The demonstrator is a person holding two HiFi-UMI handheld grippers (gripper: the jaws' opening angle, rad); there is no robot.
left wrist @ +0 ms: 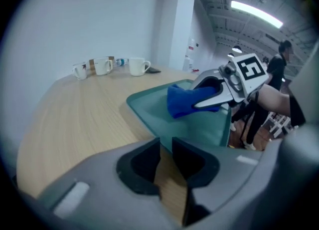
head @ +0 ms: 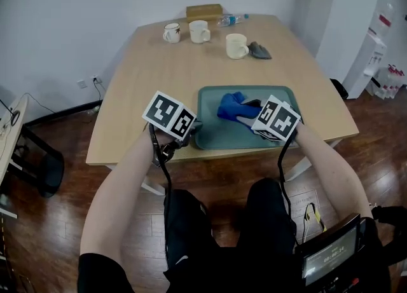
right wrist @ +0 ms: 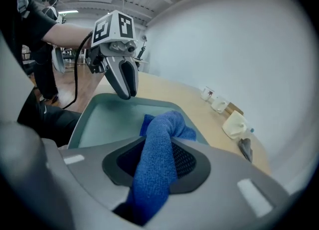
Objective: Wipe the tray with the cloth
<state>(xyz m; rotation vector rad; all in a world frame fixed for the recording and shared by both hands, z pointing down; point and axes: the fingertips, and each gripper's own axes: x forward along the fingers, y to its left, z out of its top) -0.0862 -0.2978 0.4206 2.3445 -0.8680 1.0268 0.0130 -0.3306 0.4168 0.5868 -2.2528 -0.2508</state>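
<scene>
Blue knitted cloth (right wrist: 164, 124), bunched and pinched by the right tool (right wrist: 159, 160) over the teal tray (head: 213, 136).
We see one coarse-textured fold drawn up between the right tool's jaws, with the rest heaped on the tray floor. The tray sits at the near edge of the wooden table (head: 146, 75). The left tool (left wrist: 166, 146) stands at the tray's near left corner, jaws slightly spread, with only bare table in the gap. In the head view the marker cubes cover both tools' jaws and part of the cloth.
</scene>
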